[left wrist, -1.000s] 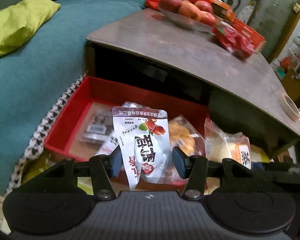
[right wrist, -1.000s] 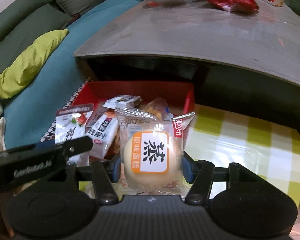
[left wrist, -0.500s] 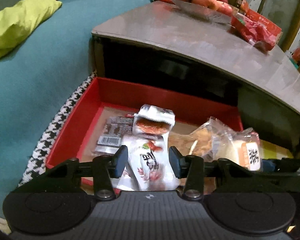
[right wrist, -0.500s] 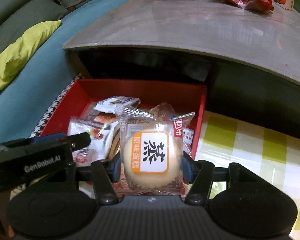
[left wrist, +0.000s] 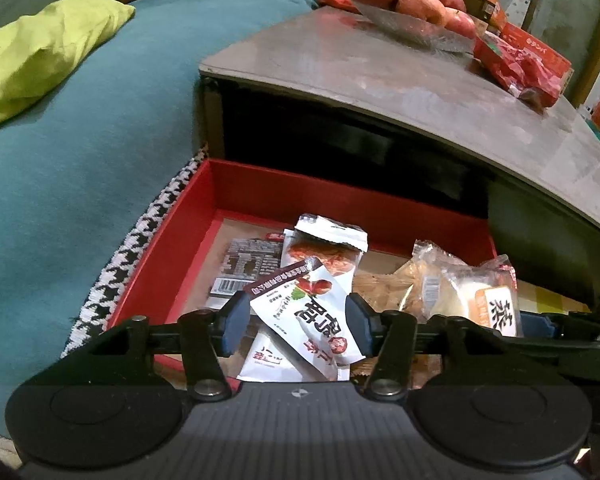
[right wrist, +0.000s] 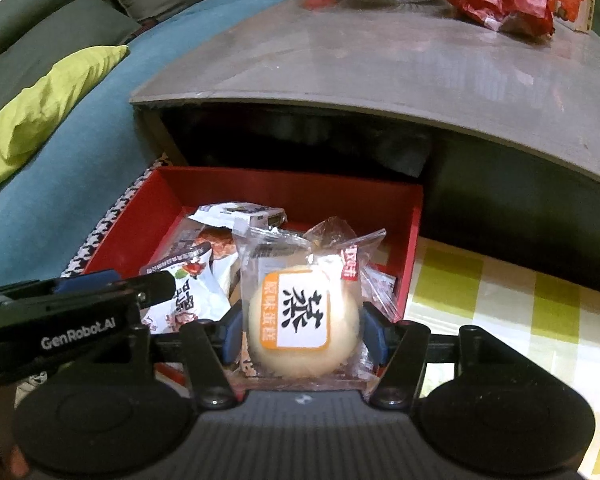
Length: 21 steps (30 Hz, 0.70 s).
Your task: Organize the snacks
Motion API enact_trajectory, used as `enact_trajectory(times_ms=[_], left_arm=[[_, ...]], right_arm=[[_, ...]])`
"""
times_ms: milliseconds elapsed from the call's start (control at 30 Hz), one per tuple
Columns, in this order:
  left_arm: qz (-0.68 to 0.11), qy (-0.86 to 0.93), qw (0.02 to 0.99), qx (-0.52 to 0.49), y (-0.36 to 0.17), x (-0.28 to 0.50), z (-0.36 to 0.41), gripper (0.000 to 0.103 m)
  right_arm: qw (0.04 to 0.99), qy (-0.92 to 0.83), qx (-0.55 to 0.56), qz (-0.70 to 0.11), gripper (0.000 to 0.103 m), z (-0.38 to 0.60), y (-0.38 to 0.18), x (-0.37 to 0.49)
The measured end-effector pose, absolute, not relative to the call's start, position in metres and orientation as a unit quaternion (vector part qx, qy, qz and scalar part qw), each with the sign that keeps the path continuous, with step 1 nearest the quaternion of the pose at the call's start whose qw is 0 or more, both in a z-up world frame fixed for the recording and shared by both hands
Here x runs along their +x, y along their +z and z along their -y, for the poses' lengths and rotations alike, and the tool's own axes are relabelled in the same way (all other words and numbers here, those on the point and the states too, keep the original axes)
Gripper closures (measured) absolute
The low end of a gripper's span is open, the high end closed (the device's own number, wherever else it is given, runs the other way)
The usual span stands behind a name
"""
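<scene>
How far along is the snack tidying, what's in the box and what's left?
Several packets already lie in the red box. The jaws of the left gripper have just been opening around the white date packet, tilted between them over the box. The right gripper is shut on the cake packet. A red bag on the table possibly remains.

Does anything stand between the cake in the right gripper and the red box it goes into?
Nothing visible blocks it. The red box is open-topped, and the cake, clamped in the right gripper, hangs over its near right part. Only loose snack packets already lie in the box around it.
</scene>
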State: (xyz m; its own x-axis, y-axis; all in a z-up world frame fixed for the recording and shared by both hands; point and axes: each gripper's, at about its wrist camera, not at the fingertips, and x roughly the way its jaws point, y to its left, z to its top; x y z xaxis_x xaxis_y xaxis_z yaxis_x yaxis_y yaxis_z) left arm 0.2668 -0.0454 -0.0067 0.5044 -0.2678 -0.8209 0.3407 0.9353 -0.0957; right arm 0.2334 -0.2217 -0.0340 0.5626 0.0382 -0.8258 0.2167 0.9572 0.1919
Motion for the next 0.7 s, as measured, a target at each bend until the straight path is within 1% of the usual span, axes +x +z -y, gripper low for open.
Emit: enact_trajectory(times_ms=[167, 233, 333, 400, 567, 600, 633, 700], left_arm=[[-0.458, -0.165, 0.872, 0.046, -0.004, 0.266, 0.043, 0.033], [-0.450, -0.158, 0.877, 0.050, 0.000, 0.265, 0.042, 0.026], [-0.435, -0.159, 0.885, 0.052, 0.008, 0.260, 0.038, 0.023], [-0.427, -0.157, 0.889, 0.044, 0.014, 0.257, 0.035, 0.022], [-0.408, -0.175, 0.896, -0.005, 0.030, 0.246, 0.020, 0.016], [-0.405, -0.176, 0.897, -0.011, 0.032, 0.244, 0.018, 0.012], [-0.404, -0.175, 0.898, -0.015, 0.034, 0.242, 0.017, 0.007], [-0.395, -0.171, 0.902, -0.013, 0.037, 0.235, 0.015, 0.003]], right_arm=[[0.876, -0.050, 0.139, -0.459, 0.033, 0.221, -0.032, 0.233], [0.879, -0.050, 0.138, -0.454, 0.033, 0.221, -0.029, 0.232], [0.885, -0.050, 0.134, -0.444, 0.033, 0.220, -0.022, 0.229], [0.889, -0.048, 0.132, -0.436, 0.033, 0.220, -0.014, 0.227], [0.895, -0.053, 0.136, -0.422, 0.033, 0.221, 0.000, 0.219], [0.896, -0.054, 0.136, -0.419, 0.033, 0.221, 0.003, 0.217], [0.897, -0.054, 0.136, -0.417, 0.033, 0.221, 0.006, 0.214], [0.899, -0.056, 0.140, -0.412, 0.033, 0.220, 0.012, 0.207]])
